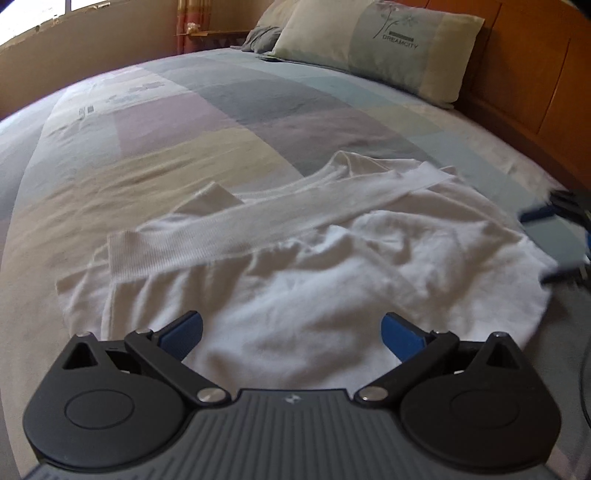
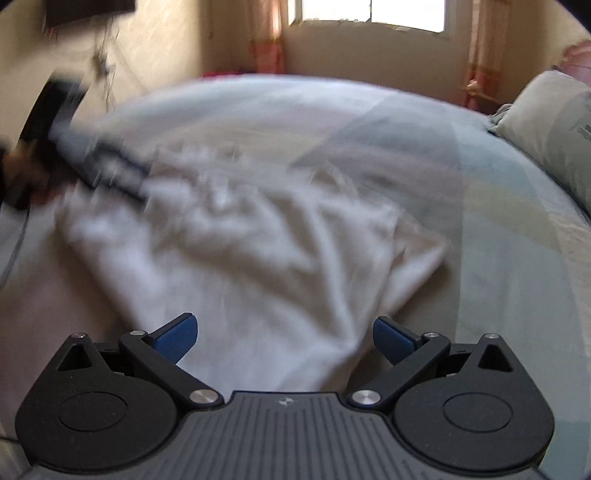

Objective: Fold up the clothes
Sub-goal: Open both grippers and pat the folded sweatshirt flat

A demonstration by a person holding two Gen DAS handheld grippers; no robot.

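- Left gripper [image 1: 291,334]: fingers spread apart, holding nothing, over the near edge of the white garment [image 1: 295,266].
- Right gripper [image 2: 285,336]: fingers likewise apart; its view is blurred.
- Garment lies crumpled on the bed [image 1: 184,122].
- Only the left view shows the pillow [image 1: 376,48] lettering; only the right shows the window [image 2: 369,11].

Sweater [image 1: 295,251] on bed [image 1: 184,122], before pillow [image 1: 388,48]
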